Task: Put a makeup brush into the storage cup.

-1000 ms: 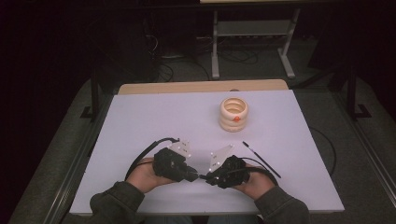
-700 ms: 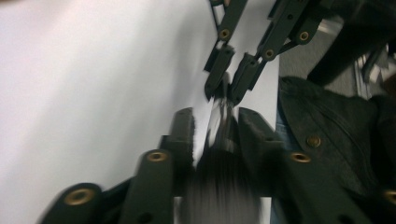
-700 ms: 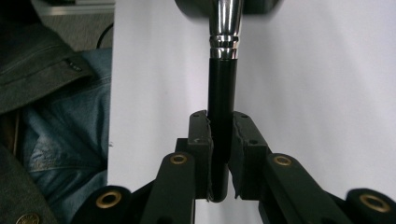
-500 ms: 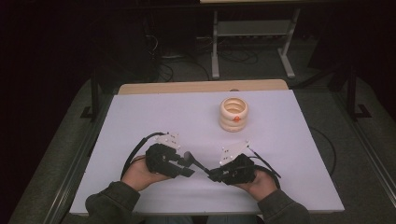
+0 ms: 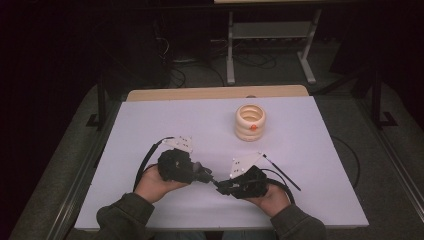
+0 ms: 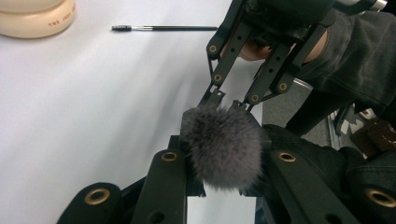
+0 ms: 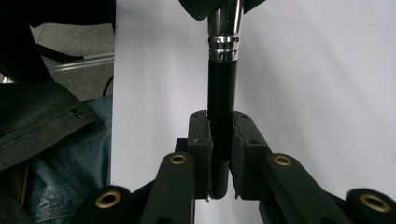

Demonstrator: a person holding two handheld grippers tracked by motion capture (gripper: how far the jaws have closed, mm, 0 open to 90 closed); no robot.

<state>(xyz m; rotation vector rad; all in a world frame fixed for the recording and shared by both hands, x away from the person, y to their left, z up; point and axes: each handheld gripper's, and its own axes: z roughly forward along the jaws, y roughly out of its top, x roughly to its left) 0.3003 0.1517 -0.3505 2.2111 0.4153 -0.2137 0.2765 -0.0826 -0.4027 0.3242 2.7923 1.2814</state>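
- Left claw (image 5: 204, 176) closes its jaws again, clamped on the makeup brush (image 6: 223, 148) at the bristle head, low over the worktop (image 5: 165, 120).
- Right claw (image 7: 219, 154) grips the brush's black handle.
- Judging by this, it's mid-handover; the holder (image 5: 250, 121) waits, and the thin brush (image 6: 163, 28) lies untouched.

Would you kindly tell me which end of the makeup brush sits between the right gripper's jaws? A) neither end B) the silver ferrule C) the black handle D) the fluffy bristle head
C: in the right gripper view the right gripper has its pads clamped on the black handle of the makeup brush, below the silver ferrule; the bristle head lies at the left gripper.
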